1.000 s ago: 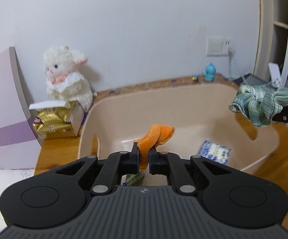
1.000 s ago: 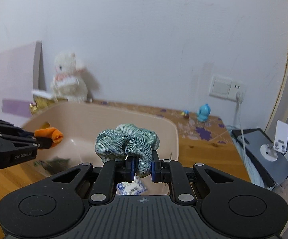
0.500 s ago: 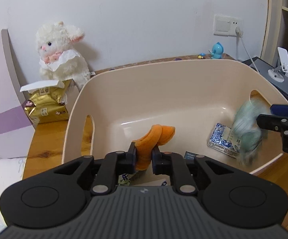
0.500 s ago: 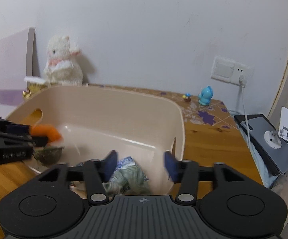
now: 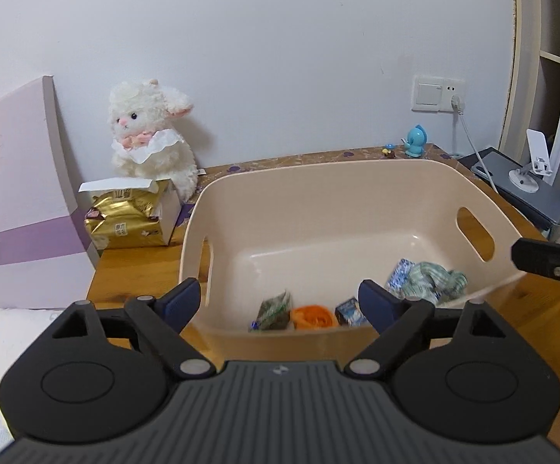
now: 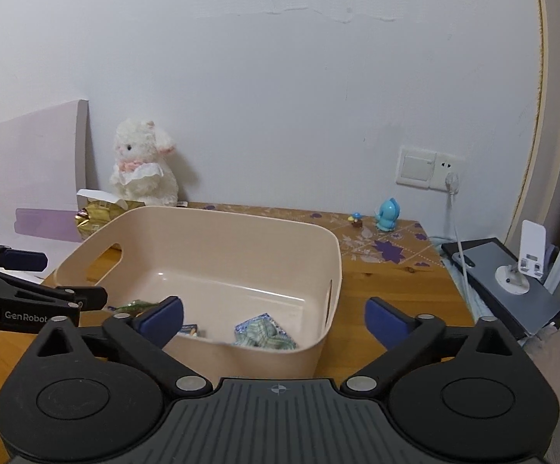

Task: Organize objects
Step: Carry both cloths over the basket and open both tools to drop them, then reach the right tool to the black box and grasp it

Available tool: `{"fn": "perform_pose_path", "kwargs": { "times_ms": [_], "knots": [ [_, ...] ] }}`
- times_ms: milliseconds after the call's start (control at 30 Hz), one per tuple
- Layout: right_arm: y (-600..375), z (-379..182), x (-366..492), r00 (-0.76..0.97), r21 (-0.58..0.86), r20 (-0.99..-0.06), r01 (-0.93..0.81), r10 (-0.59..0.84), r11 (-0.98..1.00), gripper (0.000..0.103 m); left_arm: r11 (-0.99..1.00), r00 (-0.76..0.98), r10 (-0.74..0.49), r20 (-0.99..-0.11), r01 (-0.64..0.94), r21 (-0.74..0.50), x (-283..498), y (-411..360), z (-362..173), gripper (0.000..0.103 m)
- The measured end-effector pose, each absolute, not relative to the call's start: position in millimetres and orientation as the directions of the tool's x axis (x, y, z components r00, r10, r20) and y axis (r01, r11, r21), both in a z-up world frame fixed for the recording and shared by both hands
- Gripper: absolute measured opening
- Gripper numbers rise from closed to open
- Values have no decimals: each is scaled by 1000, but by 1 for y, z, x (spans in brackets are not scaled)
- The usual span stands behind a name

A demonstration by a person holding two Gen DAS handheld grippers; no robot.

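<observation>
The wooden table (image 6: 388,294) runs back to the wall, and most of its near half is taken by the beige bin (image 5: 318,178), open-topped with a cut-out handle at its 3 o'clock and 9 o'clock walls, likely so it can be lifted once filled. At the bin's 10 o'clock the white plush lamb (image 5: 152,135) sits against the wall behind a gold packet box (image 5: 125,216), both well apart from the work. Both tools hover at the bin's 6 o'clock rim: the left gripper (image 5: 284,301) and the right gripper (image 6: 274,321) each have their fingers spread wide, nothing between them. Inside, the green scrunchie (image 5: 434,278) lies at about 4 o'clock on the floor, touching a blue-and-white packet (image 5: 398,272); the orange scrunchie (image 5: 313,317) rests at 6 o'clock just beside a small dark-green packet (image 5: 274,307). I'd judge the far half of the bin floor offers room for more, and the bare wood at 3 o'clock gives space to withdraw.
</observation>
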State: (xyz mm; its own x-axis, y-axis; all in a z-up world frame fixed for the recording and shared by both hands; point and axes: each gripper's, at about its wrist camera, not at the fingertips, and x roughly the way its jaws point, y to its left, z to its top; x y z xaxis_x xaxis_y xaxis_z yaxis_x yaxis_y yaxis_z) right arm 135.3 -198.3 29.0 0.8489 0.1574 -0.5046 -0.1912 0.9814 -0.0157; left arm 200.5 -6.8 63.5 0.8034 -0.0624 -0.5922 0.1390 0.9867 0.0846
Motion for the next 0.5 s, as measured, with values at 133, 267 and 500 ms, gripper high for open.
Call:
{"fn": "perform_pose_path", "kwargs": {
  "times_ms": [133,267,500],
  "knots": [
    [-199,28,118,838,9,-519,-194,171,981,103,986,804,-46,-593,133,103,181,-2,63,89],
    [-196,15,104,815,22,-552,-198,177,980,103,986,800,-34,-600,124,109,164,8,57,89],
    [-181,-17,87,764,16,-620,-216,179,976,103,989,772,-10,-636,101,107,141,24,33,89]
  ]
}}
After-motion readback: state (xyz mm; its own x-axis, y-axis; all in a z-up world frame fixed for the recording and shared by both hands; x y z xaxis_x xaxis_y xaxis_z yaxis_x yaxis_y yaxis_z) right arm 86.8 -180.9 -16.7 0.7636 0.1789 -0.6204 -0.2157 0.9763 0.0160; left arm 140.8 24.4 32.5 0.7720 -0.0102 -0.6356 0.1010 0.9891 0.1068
